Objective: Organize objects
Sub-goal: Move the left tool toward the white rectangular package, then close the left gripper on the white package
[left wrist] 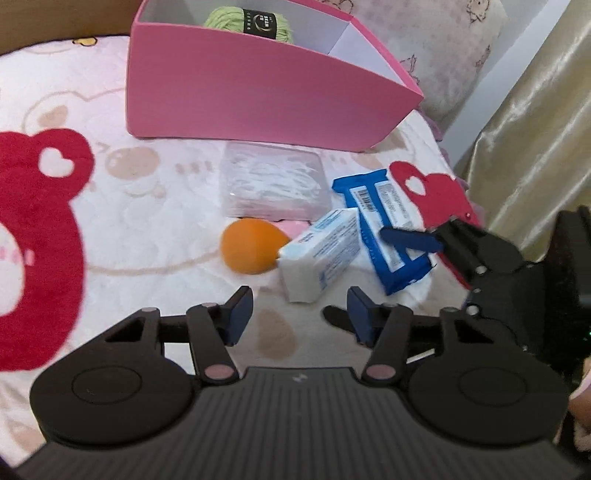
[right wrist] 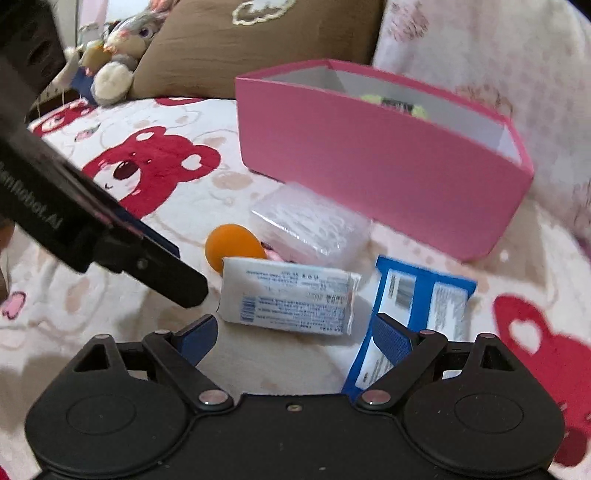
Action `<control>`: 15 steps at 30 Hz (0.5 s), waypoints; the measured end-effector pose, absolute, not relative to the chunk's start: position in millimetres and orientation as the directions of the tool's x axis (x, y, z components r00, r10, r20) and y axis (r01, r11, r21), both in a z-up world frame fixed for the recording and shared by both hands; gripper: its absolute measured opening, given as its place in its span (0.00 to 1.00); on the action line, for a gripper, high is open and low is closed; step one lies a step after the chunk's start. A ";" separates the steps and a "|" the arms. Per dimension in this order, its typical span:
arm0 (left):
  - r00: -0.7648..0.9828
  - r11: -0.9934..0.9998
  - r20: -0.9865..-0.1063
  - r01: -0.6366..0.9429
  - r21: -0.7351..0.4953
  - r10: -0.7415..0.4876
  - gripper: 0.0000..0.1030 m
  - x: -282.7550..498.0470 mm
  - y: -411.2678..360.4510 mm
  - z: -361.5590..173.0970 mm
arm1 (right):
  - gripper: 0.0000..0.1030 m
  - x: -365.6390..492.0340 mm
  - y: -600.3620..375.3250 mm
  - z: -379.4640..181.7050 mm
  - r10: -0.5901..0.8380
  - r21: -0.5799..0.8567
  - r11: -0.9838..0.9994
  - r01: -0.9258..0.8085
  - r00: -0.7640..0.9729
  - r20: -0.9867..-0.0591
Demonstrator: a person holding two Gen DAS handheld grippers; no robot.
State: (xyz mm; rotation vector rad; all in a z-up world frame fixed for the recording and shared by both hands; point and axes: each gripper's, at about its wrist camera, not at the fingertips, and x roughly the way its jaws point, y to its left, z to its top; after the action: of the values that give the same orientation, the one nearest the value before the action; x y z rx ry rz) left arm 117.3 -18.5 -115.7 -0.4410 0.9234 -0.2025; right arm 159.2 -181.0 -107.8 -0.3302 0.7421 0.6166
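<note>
A white pack [left wrist: 321,254] lay on the blanket [left wrist: 122,206], tilted, with its print too blurred to be read. Touching its far corner, an orange sponge [left wrist: 253,245] was seen, partly hidden behind the pack in the right wrist view. Just beside the pack on the other side lay a blue pack [left wrist: 384,229], its near end covered in the right wrist view by a finger of the right gripper [right wrist: 293,338]. Behind these a clear case [left wrist: 273,184] was found; its contents could be made out only as pale shapes, and something pink was half hidden under its near edge. Further back stood the pink box [left wrist: 258,96], open at the top, with green yarn [left wrist: 247,20] inside, its lower part concealed by the box wall.

The left gripper [left wrist: 299,314] was held wide open above the blanket, near the white pack, with nothing between its jaws. The right gripper was likewise spread wide and empty, one jaw over the blue pack's end; whether the pack was touched could not be told. At the far edge a brown cushion [right wrist: 258,40] and a plush toy [right wrist: 118,48] were seen, both cut off by the frame.
</note>
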 end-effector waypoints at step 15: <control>0.636 0.857 -0.688 -0.080 -0.510 -0.350 0.22 131.2 -19.2 -138.2 | 0.89 166.3 -176.5 -123.6 0.467 -0.045 0.741 -0.670 0.562 -0.683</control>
State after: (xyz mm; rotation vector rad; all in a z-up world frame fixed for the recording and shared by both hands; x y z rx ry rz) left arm 131.2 -19.2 -138.2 -0.5364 0.8780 -0.1626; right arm 166.3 -176.5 -123.6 -0.3170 0.7010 0.6831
